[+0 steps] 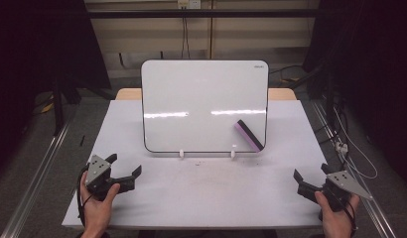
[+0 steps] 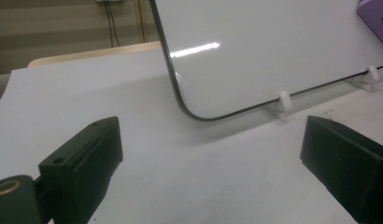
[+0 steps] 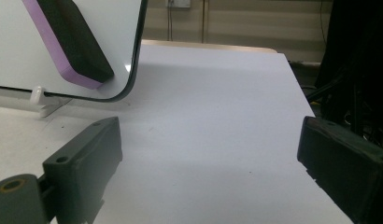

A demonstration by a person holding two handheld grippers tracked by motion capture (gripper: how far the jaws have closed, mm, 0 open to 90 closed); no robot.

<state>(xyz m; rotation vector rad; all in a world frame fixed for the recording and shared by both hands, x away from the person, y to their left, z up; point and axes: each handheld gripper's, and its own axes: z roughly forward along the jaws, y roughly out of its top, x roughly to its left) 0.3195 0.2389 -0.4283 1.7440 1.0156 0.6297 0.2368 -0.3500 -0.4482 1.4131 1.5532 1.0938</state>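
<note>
Black-jawed left tool and right tool rest low on the pale grey tabletop, each gaping wide and gripping nothing. Ahead, between them, stands a glossy white rounded-corner whiteboard on small white feet; a purple-and-black block eraser clings to its lower corner, nearer the right tool.

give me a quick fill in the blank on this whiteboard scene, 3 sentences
1. The purple and black eraser sticks to the lower ____ corner of the whiteboard in the high view.
2. The whiteboard stands on two small ____ feet.
3. The left tongs and the right tongs both have their jaws ____, holding nothing.

Missing words: right; white; open
</note>
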